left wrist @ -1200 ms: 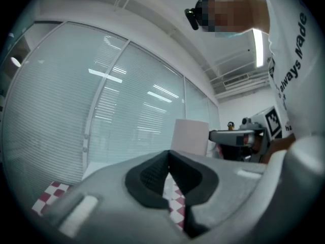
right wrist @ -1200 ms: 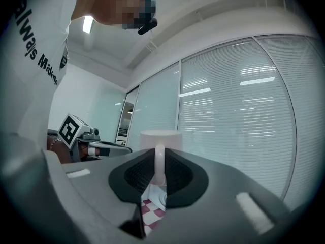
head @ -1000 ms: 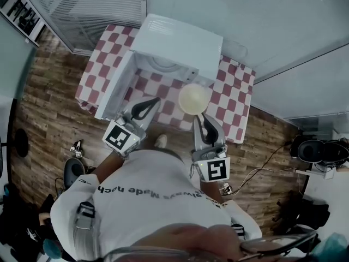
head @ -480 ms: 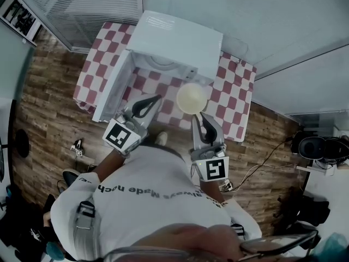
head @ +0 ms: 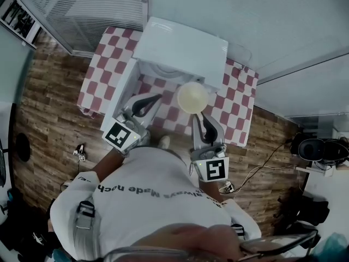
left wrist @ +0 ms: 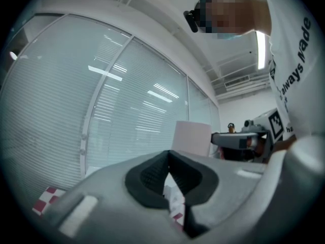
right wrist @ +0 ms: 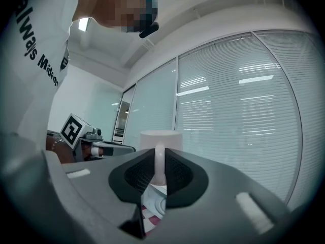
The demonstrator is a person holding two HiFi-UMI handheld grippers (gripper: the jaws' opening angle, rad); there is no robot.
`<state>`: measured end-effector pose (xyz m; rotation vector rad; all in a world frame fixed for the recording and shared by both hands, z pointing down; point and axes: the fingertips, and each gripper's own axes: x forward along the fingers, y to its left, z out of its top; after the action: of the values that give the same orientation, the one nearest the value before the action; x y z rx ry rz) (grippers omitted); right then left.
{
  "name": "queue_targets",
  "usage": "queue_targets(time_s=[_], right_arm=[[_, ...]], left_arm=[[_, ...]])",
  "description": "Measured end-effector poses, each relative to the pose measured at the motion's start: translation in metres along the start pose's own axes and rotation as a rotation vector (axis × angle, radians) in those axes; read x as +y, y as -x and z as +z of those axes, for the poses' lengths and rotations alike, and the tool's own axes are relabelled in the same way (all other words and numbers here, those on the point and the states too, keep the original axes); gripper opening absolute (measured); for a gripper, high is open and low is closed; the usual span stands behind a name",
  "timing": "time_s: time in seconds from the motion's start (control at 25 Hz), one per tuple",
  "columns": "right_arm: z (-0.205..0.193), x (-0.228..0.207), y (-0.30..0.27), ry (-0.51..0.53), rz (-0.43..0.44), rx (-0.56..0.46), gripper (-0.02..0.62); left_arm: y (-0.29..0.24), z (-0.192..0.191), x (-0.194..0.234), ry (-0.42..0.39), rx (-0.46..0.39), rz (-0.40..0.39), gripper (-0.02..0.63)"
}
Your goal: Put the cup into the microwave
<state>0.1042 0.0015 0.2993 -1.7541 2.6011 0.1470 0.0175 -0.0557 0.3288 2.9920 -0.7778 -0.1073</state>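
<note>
A pale cup [head: 192,97] hangs above the checkered table [head: 235,94], just in front of the white microwave [head: 182,42]. My right gripper [head: 200,117] is shut on the cup's handle. In the right gripper view the handle [right wrist: 159,162] stands upright between the shut pads, with the cup body [right wrist: 161,138] behind it. The microwave's door [head: 119,89] is swung open to the left, and its turntable [head: 163,66] shows inside. My left gripper [head: 144,106] is shut and empty, near the open door. In the left gripper view its pads [left wrist: 152,176] meet, and the cup [left wrist: 192,135] shows beyond them.
The red-and-white checkered cloth covers a small table on a wooden floor [head: 49,119]. Glass walls with blinds [head: 98,4] stand behind the microwave. Cables and dark equipment [head: 316,149] lie on the floor at the right. The person's white shirt [head: 152,195] fills the lower part of the head view.
The cup in my right gripper has edged slightly nearer the microwave's front. The left gripper stays shut in about the same place.
</note>
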Motion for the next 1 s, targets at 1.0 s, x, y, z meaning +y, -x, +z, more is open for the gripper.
queue_targets(time_s=[1.0], right_arm=[[-0.090,-0.008,-0.043,-0.042,-0.015,0.125,0.041]], left_arm=[[-0.016,-0.079,0.053,0.111,0.130,0.035,0.003]])
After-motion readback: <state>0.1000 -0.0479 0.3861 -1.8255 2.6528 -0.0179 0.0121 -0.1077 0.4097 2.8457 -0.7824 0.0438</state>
